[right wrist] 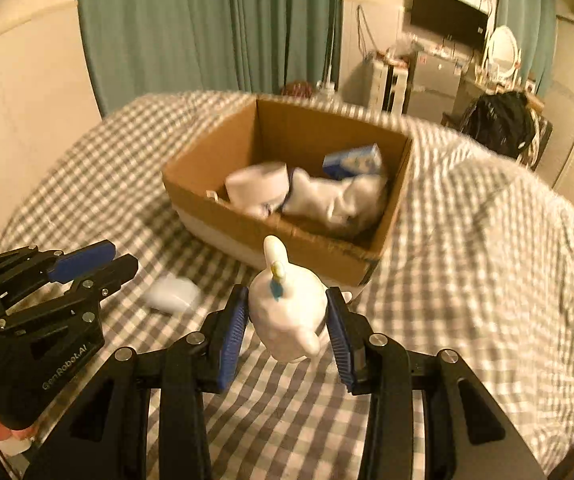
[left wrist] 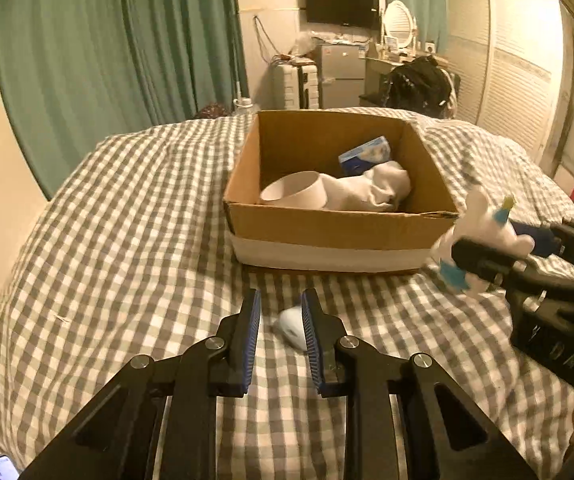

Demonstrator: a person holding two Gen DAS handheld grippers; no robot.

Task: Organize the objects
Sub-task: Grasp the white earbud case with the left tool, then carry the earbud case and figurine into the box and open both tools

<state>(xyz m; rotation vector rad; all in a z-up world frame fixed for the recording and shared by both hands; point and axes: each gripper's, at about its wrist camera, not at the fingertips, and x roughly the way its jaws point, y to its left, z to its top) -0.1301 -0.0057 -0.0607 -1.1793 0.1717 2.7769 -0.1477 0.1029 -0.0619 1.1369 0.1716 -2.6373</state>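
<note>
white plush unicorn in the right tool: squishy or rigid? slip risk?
The white plush unicorn toy with a yellow horn probably is soft: its rounded body bulges between the right tool pads. Likely light, since it hangs above the grey checked bedspread on a side pinch. Fuzzy fabric against ridged pads suggests low slip risk.

Grey-and-white checked bedspread (left wrist: 127, 220), brown cardboard box (left wrist: 339, 228), white plush toy (right wrist: 287, 312), teal curtains (left wrist: 107, 48)
</note>
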